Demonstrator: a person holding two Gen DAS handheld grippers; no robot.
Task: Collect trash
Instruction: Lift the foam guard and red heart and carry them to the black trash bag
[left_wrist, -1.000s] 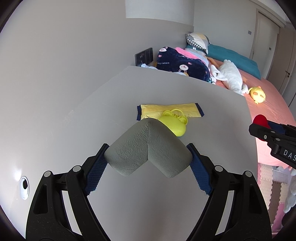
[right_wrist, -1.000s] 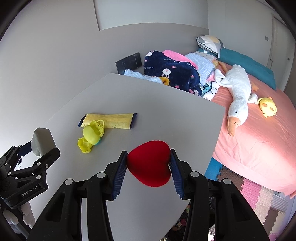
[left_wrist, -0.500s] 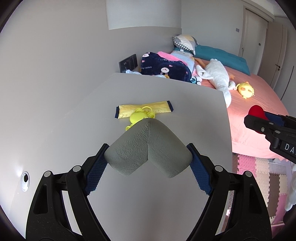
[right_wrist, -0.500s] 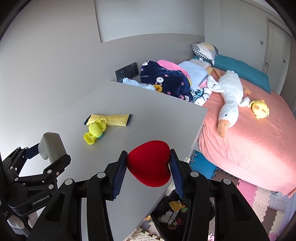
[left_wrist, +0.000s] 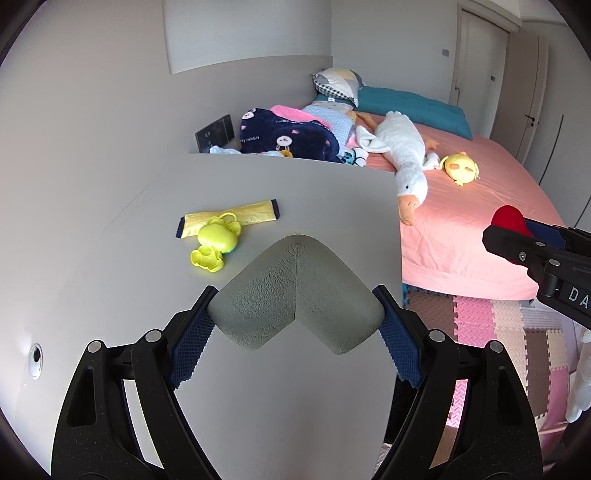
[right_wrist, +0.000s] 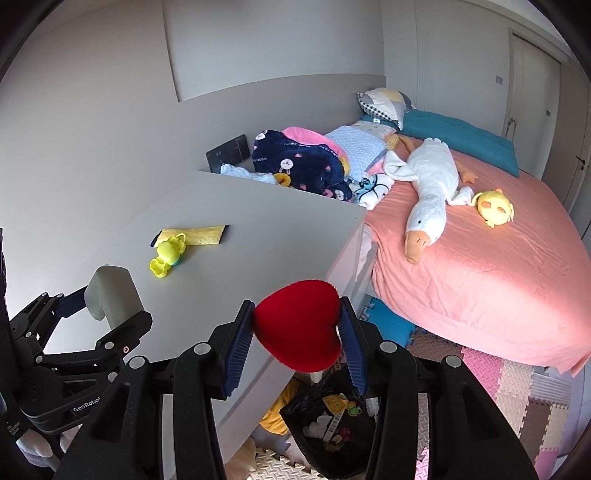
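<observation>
Since the earlier frames both tongs have drawn back from the worktop (right_wrist: 258, 236) toward its near corner, so the bed (right_wrist: 480, 266) and the floor mats now fill more of each view, and a black rubbish bag (right_wrist: 332, 424) on the floor has come into sight below the right tongs (right_wrist: 297, 328). The left tongs (left_wrist: 295, 321) pinch a grey foam corner guard (left_wrist: 295, 291) across its two ends; the right tongs pinch a red plush heart (right_wrist: 297, 325) between the blue pads.

The risks, as a judgement: the guard is held only at its tips and is springy, so it could pop out on the way to the bag. The bag's mouth looks slack and partly under the worktop edge, so a release from high up could miss and drop the heart on the mats. A yellow toy (left_wrist: 214, 245) and a yellow wrapper (left_wrist: 229, 218) lie on the worktop, well apart from both tongs, not yet collected.

Readable writing: "GenRobot" on the left tongs' body in the right view, "DA" on the right tongs in the left view, "rabbit" on the navy blanket (left_wrist: 288, 136).
</observation>
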